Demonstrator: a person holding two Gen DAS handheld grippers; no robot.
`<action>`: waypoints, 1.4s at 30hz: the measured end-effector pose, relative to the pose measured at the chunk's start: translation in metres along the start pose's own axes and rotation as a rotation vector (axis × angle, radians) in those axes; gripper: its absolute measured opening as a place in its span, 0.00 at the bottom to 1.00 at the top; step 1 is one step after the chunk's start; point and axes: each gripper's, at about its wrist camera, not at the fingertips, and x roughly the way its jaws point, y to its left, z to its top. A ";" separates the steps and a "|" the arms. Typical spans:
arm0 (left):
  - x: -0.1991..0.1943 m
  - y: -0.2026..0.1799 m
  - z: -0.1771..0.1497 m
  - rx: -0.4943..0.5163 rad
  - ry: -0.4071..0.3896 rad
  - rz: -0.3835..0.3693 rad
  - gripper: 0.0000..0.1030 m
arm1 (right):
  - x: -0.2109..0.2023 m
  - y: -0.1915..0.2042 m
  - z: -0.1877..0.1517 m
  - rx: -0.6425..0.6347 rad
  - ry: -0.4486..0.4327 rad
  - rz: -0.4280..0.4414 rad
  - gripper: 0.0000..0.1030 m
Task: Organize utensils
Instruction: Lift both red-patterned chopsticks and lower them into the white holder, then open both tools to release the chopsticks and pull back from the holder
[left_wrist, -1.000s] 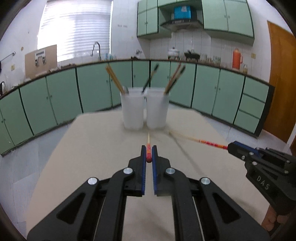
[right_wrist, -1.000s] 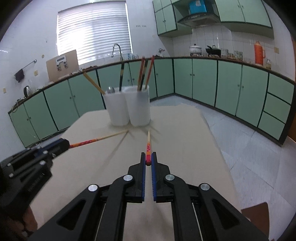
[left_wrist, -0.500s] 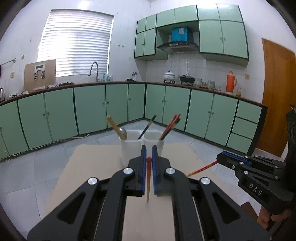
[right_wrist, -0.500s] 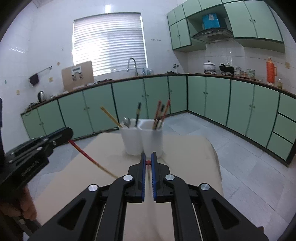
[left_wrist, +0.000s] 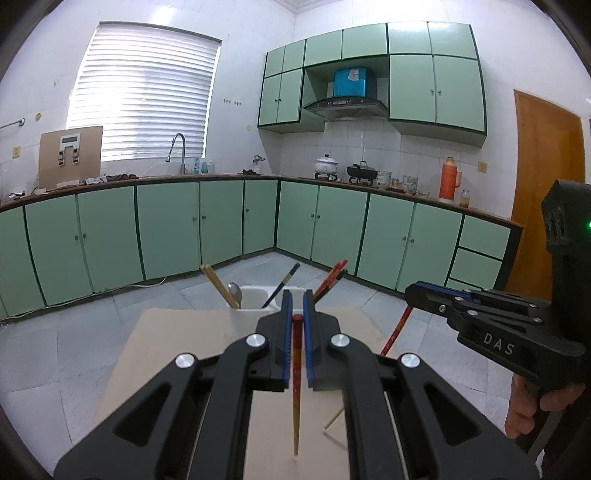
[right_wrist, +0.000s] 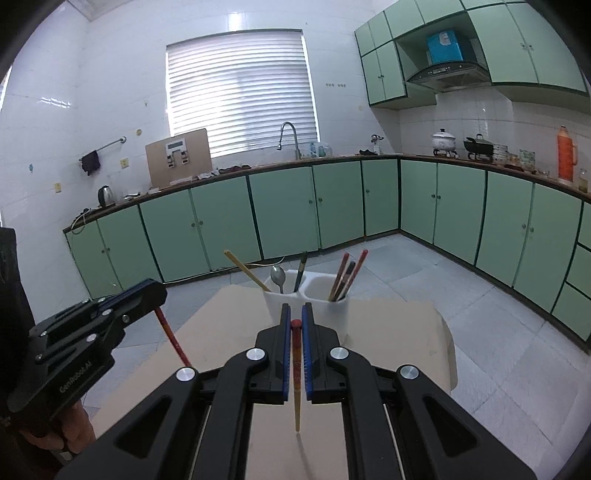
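Far end of table (right_wrist: 406, 325): twin white holder (right_wrist: 306, 299), left cup has spoon (right_wrist: 277, 276) and chopsticks, right cup red ones. Left gripper (left_wrist: 297, 321) and right gripper (right_wrist: 295, 325) each clamped on a red-tipped chopstick (left_wrist: 296, 369) hanging tip-down over the table

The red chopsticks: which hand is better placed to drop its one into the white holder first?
Probably right. Both grippers, left and right, pinch a hanging red chopstick. In the right view the white holder, cup of red chopsticks included, appears nearer, just past the fingertips.

holder (right_wrist: 334, 314): white matt plastic | chopstick (right_wrist: 296, 373): lacquered wood | spoon (right_wrist: 277, 275): shiny metal
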 end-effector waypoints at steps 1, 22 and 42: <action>0.000 0.001 0.002 0.000 -0.004 0.000 0.05 | 0.001 0.000 0.002 -0.002 -0.001 0.002 0.06; 0.074 0.016 0.145 0.039 -0.227 0.022 0.05 | 0.050 -0.014 0.159 -0.074 -0.162 0.007 0.06; 0.199 0.054 0.080 0.011 -0.009 0.073 0.31 | 0.146 -0.062 0.102 0.004 0.020 -0.028 0.28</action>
